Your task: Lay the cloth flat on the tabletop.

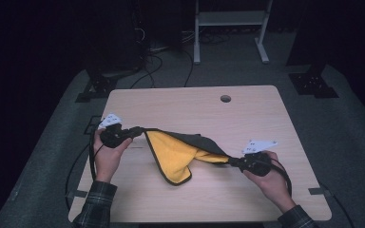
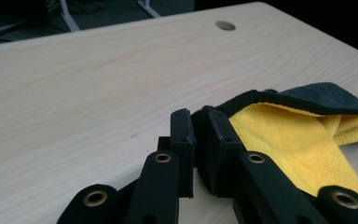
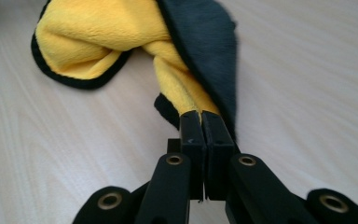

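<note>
Yellow plush on one face, dark grey on the other, the cloth [image 1: 176,152] sags between my grippers above the wooden table [image 1: 247,109]. It feels light, limp and a little slippery, so corners hold best. My left gripper [image 1: 140,130] is clamped on one bound corner, my right gripper [image 1: 231,161] pinches the opposite end.
</note>
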`<state>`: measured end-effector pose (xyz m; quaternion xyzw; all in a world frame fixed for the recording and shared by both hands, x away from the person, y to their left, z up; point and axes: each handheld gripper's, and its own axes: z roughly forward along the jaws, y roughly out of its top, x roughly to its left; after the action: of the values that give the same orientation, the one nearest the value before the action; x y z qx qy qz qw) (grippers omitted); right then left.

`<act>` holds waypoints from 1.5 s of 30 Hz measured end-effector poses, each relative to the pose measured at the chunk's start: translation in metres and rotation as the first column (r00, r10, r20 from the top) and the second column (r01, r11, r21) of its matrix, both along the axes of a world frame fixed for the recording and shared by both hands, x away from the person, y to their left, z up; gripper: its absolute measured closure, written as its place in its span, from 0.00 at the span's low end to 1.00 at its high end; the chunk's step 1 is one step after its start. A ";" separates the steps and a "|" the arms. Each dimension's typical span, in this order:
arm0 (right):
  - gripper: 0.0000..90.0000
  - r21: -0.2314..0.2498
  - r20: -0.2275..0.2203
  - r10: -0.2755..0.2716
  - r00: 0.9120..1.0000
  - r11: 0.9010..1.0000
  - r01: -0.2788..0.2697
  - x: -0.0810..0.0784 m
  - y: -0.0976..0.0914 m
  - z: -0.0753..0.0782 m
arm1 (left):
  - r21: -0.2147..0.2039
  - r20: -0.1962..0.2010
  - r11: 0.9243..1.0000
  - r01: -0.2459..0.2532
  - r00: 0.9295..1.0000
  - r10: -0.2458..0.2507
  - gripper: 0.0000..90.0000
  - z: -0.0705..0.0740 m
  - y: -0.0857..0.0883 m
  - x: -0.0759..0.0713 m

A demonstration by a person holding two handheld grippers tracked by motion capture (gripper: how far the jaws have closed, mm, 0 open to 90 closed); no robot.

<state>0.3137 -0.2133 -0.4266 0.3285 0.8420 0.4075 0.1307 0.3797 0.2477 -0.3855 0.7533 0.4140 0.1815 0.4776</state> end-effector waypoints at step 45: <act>0.98 0.114 0.434 -0.162 0.886 0.986 0.125 -0.008 -0.054 0.177 | -0.119 0.359 0.991 0.067 0.933 -0.020 0.92 0.135 -0.010 -0.043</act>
<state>0.3060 -0.2673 -0.2497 0.2941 0.7462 0.4950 0.3342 0.3364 0.2373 -0.2508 0.6843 0.3146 0.2771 0.5966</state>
